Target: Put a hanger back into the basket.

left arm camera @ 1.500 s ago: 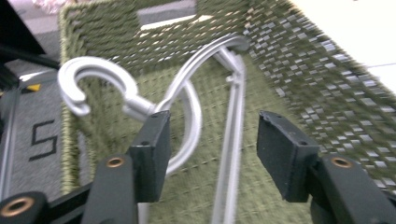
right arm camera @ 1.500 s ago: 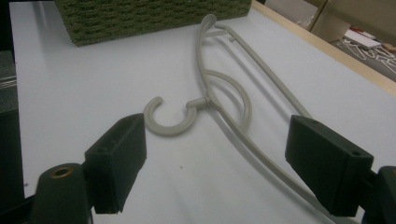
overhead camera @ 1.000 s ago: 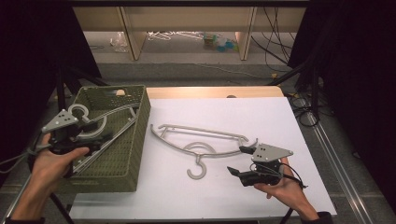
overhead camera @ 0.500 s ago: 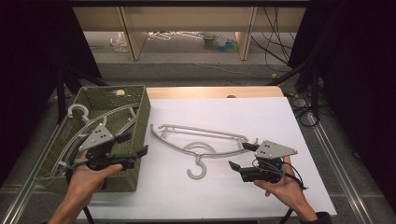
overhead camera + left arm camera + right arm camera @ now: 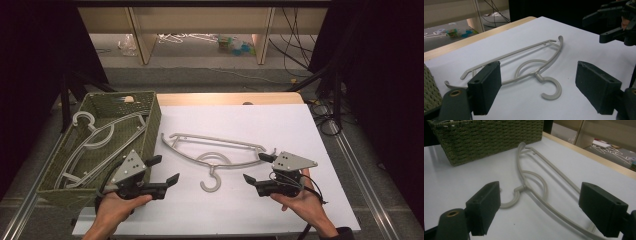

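Observation:
A grey plastic hanger [image 5: 213, 170] lies flat on the white table [image 5: 300, 130], its hook toward the person. My left gripper [image 5: 169, 168] hovers just left of it by the basket's near corner. Its jaws are open, have just been opening further, and hold nothing. In the left gripper view the hanger [image 5: 535, 74] lies ahead of the wide-apart jaws [image 5: 539, 92]. My right gripper [image 5: 253, 166] sits right of the hook, open and empty, its jaws also just widening. In the right gripper view the hanger [image 5: 522, 187] runs between and beyond the jaws [image 5: 539, 210].
A green woven basket [image 5: 150, 125] stands at the table's left with grey hangers [image 5: 95, 137] lying inside; it shows as a wall [image 5: 491, 137] beyond the hanger. The table's wooden far edge [image 5: 225, 98] borders a drop to the floor. The other gripper [image 5: 592, 28] appears at upper right.
My left gripper has moved from above the basket rightward and down to the table beside the basket's near corner, with its jaws opening wider. The right hand has stayed put.

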Tool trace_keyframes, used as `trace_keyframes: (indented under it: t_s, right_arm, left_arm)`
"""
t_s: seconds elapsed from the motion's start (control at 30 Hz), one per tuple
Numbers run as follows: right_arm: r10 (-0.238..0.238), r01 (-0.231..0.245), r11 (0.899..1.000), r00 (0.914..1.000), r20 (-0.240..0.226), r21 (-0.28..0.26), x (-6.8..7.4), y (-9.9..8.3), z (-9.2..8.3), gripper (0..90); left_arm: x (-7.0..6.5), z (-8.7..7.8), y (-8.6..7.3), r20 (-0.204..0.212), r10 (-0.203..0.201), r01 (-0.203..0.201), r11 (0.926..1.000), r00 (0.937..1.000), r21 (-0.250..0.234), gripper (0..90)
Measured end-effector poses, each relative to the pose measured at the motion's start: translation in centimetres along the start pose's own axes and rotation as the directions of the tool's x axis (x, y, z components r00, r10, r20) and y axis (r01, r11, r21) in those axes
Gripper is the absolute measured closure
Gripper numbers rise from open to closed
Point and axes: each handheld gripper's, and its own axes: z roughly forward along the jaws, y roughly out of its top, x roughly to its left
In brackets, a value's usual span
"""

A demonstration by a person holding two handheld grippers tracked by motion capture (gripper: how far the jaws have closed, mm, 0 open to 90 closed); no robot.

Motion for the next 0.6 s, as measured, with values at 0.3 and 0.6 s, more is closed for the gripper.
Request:
trace_keyframes:
  t_s: [0.3,0.6]
  right_arm:
    - [0.004,-0.004,1.0,1.0,-0.004,0.005,-0.1,-0.3,0.1,18.6]
    - [-0.026,0.026,0.999,0.9996,-0.009,0.034,-0.4,-0.6,1.2,16.4]
  left_arm:
    - [-0.9,0.6,-1.0,0.01,0.002,-0.002,0.9999,1.0,-0.015,20.3]
    - [-2.1,1.3,-2.2,0.019,0.023,-0.022,0.9995,0.9996,-0.024,19.6]
